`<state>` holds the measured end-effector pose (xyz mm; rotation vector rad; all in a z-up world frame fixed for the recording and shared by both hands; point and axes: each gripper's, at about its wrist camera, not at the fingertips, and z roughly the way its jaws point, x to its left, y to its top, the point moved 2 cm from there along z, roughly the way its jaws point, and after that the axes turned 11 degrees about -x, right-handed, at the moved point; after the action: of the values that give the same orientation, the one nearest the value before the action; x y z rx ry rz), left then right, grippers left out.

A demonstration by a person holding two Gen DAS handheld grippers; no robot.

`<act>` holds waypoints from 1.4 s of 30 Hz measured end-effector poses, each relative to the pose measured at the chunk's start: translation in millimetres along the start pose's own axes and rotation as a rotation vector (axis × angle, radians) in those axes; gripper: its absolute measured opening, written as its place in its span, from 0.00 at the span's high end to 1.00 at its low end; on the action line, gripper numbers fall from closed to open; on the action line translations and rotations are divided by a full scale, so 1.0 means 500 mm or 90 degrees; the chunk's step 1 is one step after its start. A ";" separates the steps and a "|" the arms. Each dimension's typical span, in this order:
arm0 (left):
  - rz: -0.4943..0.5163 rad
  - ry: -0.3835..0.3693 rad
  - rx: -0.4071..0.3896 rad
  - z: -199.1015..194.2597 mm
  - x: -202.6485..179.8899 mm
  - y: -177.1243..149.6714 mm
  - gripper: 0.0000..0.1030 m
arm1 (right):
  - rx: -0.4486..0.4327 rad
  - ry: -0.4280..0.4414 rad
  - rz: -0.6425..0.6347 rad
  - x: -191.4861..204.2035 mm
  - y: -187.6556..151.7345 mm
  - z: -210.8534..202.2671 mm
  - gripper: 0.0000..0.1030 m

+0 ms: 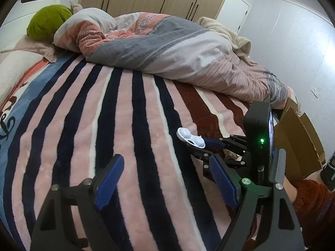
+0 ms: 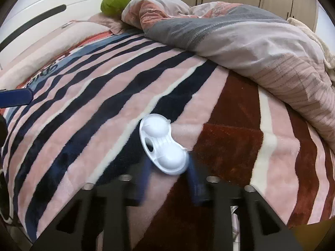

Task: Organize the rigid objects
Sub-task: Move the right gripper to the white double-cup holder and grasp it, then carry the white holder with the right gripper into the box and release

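Observation:
A white plastic piece point(image 2: 163, 146) with two round domes and an oval hole lies on the striped blanket point(image 2: 94, 115). My right gripper point(image 2: 169, 167) is shut on its near dome; the blue fingers look blurred on either side. The left wrist view shows the same piece point(image 1: 190, 138) sticking out of the right gripper point(image 1: 204, 144), low over the blanket point(image 1: 125, 115). To the left of it and nearer the camera, my left gripper point(image 1: 166, 161) stands open with nothing between its blue pads point(image 1: 108, 179). One of those fingers point(image 2: 16, 99) shows at the left edge of the right wrist view.
A rumpled pink and grey duvet point(image 1: 167, 46) lies across the far side of the bed, with a green pillow point(image 1: 48, 23) by the white headboard. A cardboard box point(image 1: 297, 142) stands beyond the bed's right edge. A person's rust-coloured sleeve point(image 1: 314, 198) is at lower right.

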<state>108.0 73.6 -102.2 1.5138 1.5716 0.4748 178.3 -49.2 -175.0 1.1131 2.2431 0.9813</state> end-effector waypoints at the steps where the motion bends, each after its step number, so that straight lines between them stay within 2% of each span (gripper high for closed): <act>1: 0.000 -0.001 0.000 0.001 0.000 0.000 0.21 | -0.002 0.003 -0.007 0.002 0.000 -0.003 0.75; 12: 0.003 -0.003 0.003 -0.009 -0.012 -0.002 0.21 | -0.024 0.076 -0.014 0.021 -0.013 -0.073 0.75; 16: -0.009 -0.052 0.007 -0.014 -0.029 0.000 0.21 | -0.051 0.110 -0.025 0.045 -0.006 -0.132 0.75; 18: -0.012 -0.086 0.001 -0.024 -0.050 0.008 0.25 | -0.072 0.129 -0.033 0.062 0.004 -0.175 0.75; 22: 0.003 -0.139 -0.012 -0.051 -0.105 0.028 0.48 | -0.117 0.160 -0.044 0.077 0.029 -0.258 0.75; 25: 0.010 -0.179 -0.043 -0.086 -0.152 0.051 0.65 | -0.156 0.156 -0.059 0.077 0.045 -0.329 0.75; 29: 0.061 -0.197 -0.071 -0.119 -0.238 0.075 0.69 | -0.185 0.142 -0.049 0.048 0.050 -0.401 0.75; 34: 0.109 -0.216 -0.078 -0.116 -0.342 0.096 0.70 | -0.205 0.120 -0.021 -0.023 0.044 -0.479 0.75; 42: 0.157 -0.270 -0.035 -0.024 -0.506 0.106 0.70 | -0.179 0.057 0.025 -0.183 0.001 -0.539 0.75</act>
<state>98.5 -150.5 27.1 1.6462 1.0437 0.3035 55.6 -230.5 6.9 1.0085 2.0745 1.3401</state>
